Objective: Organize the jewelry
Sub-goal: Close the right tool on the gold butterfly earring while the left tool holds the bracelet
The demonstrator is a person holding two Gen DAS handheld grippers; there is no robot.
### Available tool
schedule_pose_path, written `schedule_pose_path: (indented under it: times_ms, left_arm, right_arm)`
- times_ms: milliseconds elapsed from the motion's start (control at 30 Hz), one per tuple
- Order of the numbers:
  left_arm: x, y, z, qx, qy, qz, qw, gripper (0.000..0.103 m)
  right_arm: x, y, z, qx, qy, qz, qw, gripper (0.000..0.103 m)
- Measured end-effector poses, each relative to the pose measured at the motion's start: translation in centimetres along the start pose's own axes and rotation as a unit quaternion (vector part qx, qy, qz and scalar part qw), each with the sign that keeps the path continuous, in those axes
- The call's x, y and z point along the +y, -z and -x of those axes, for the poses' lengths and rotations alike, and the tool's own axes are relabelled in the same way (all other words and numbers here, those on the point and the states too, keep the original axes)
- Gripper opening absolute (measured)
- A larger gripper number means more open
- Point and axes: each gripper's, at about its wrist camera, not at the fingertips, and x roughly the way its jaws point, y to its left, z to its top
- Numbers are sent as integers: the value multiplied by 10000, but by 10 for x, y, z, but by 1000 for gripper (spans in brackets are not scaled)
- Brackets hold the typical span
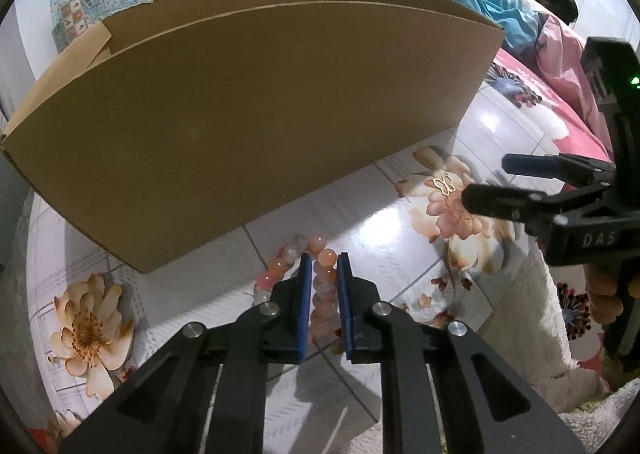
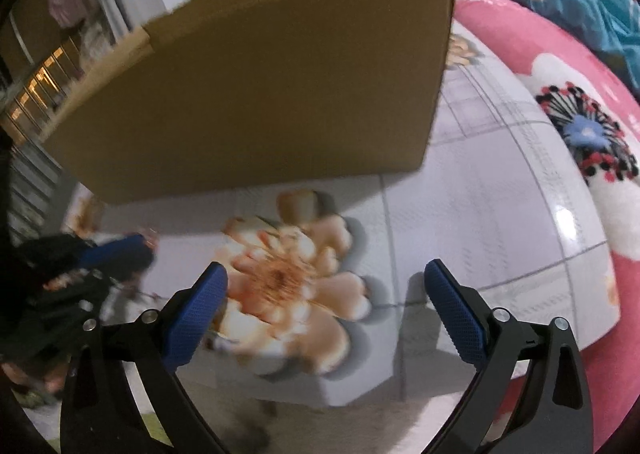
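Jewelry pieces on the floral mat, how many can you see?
2: an orange-pink beaded bracelet between the left gripper pads, and a small gold butterfly-shaped piece near the right gripper. The cardboard box may hide more.

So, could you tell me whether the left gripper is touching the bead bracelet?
Touching: the left wrist view shows the left gripper with both pads closed against the bead bracelet.

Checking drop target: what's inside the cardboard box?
Cannot tell. Both wrist views show only the cardboard box front wall, open top rim and a strip of inner back wall. The contents are hidden. The bead bracelet lies outside, between the left gripper fingers.
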Motion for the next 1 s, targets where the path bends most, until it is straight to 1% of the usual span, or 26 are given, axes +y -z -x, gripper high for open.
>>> schedule_pose_path:
  times_ms: [33,67,133,167,233,300,467,667,800,1000]
  left_arm:
    - [1,0,0,-10,7,15,10000,11]
    - [3,0,0,-24,19,38,10000,11]
    - [5,0,0,-45,39,63,10000,11]
    - [6,1,1,-53,49,69,10000,11]
    - [7,1,1,-61,70,68,9999,11]
    - [8,1,2,-64,82,61,9999,11]
    - [8,1,1,-71,82,42,9999,11]
    - [7,0,2,-68,76,51,9999,11]
    - [6,1,1,-66,62,48,9999,11]
    - [7,0,1,-62,64,45,9999,11]
  right_arm:
    - [4,-2,-1,-50,-74,60,9999,80]
    - [8,-3,-2,-70,-97,102,9999,78]
    - [14,-6,-6,-102,-157,237,9995,64]
    - [15,-7,-9,-95,-185,298,9993,61]
    - [19,-10,-15,-103,-267,481,9984,52]
    - [23,-10,-16,-146,-244,701,9971,48]
    - [32,-14,-21,-198,-302,1402,9895,45]
    - [42,-15,-23,-104,-367,2077,9774,32]
    - [46,-17,-24,-24,-491,2168,9750,27]
    - [49,-6,-16,36,-584,2172,9744,27]
